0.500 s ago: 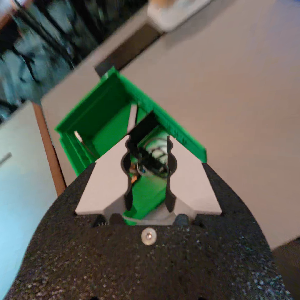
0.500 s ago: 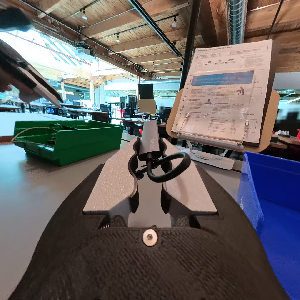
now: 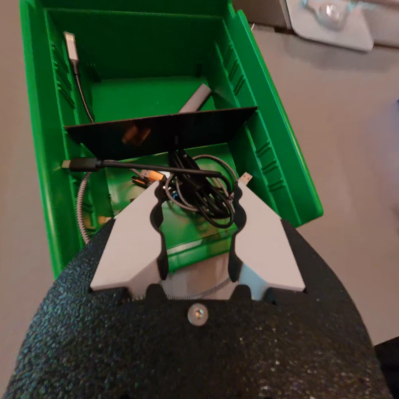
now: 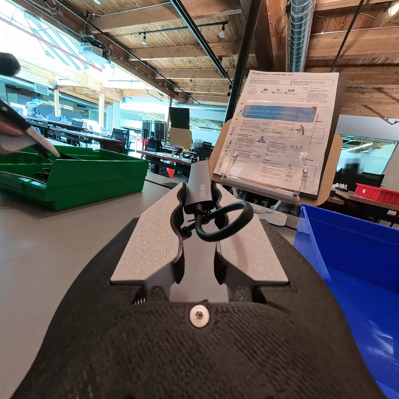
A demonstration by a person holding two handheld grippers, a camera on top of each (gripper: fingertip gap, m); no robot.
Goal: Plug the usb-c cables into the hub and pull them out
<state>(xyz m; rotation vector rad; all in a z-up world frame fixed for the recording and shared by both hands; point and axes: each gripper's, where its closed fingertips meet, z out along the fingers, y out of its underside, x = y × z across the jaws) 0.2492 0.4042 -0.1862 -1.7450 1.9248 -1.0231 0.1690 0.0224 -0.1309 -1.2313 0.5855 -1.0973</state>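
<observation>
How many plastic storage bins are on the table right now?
2. A green plastic bin with cables sits at the far left of the table; a blue plastic bin sits at the right edge. Others may lie out of view.

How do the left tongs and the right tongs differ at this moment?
The left tongs are open and empty; the right tongs are shut on the grey hub. The left tongs point down into the green bin above tangled cables; the right tongs point level over the table. Both have grey fingers.
</observation>
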